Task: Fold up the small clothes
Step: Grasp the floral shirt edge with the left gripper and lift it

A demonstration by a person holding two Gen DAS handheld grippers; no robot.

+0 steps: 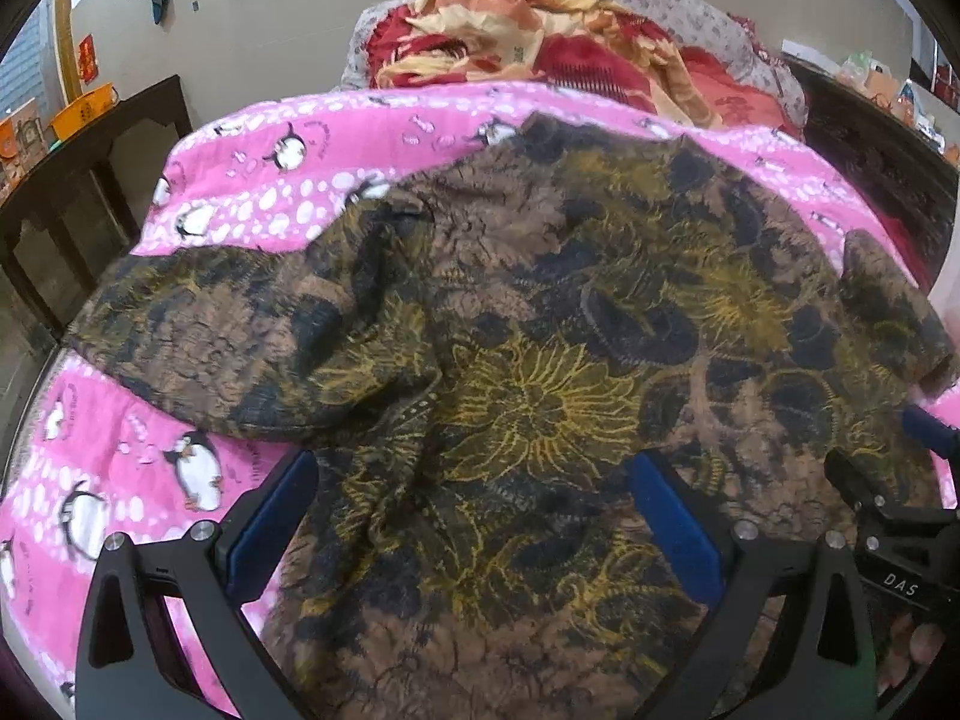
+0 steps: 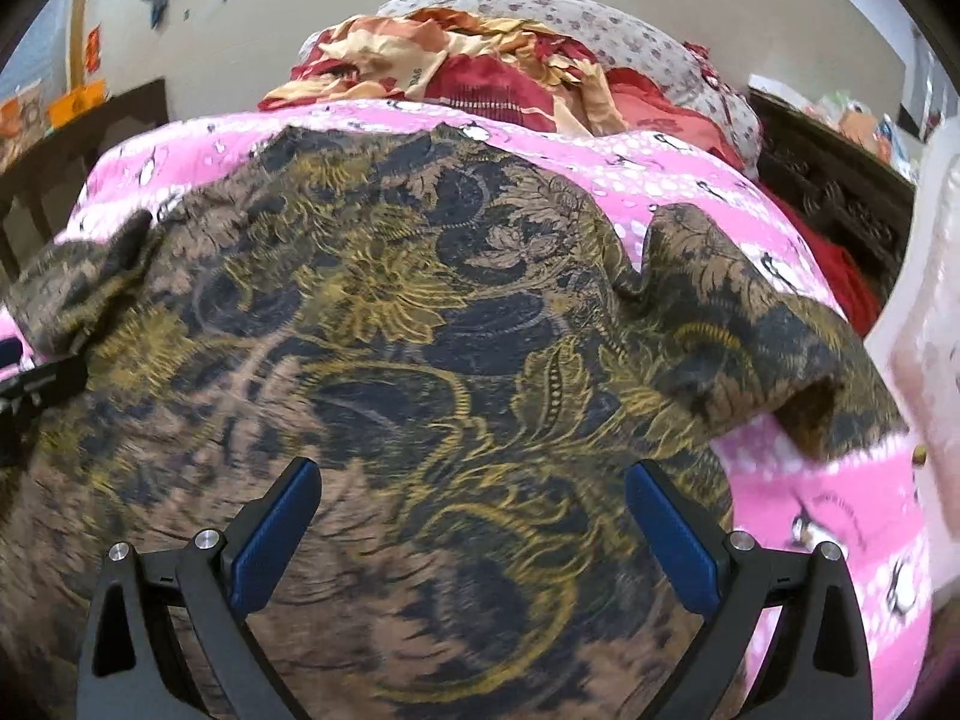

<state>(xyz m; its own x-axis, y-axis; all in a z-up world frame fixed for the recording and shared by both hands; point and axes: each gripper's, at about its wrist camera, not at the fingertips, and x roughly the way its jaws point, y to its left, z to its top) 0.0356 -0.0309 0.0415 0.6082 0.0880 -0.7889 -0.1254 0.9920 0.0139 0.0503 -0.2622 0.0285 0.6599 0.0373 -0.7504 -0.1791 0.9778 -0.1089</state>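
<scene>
A brown garment with a dark blue and yellow flower print (image 1: 540, 312) lies spread on a pink penguin-print blanket (image 1: 252, 180). In the left wrist view its left sleeve is rumpled, with folds running toward me. My left gripper (image 1: 474, 474) hovers open over the garment's near part, blue pads wide apart, nothing between them. In the right wrist view the same garment (image 2: 420, 312) fills the frame, its right sleeve (image 2: 750, 348) lying out on the blanket (image 2: 810, 480). My right gripper (image 2: 474, 480) is open above the cloth. The right gripper also shows at the left wrist view's right edge (image 1: 888, 480).
A heap of red and orange bedding (image 1: 540, 48) and a flowered pillow (image 1: 690, 6) lie beyond the blanket. Dark wooden furniture (image 1: 90, 180) stands at the left and another dark piece (image 1: 870, 138) at the right. A pale blurred object (image 2: 930, 312) sits at the right edge.
</scene>
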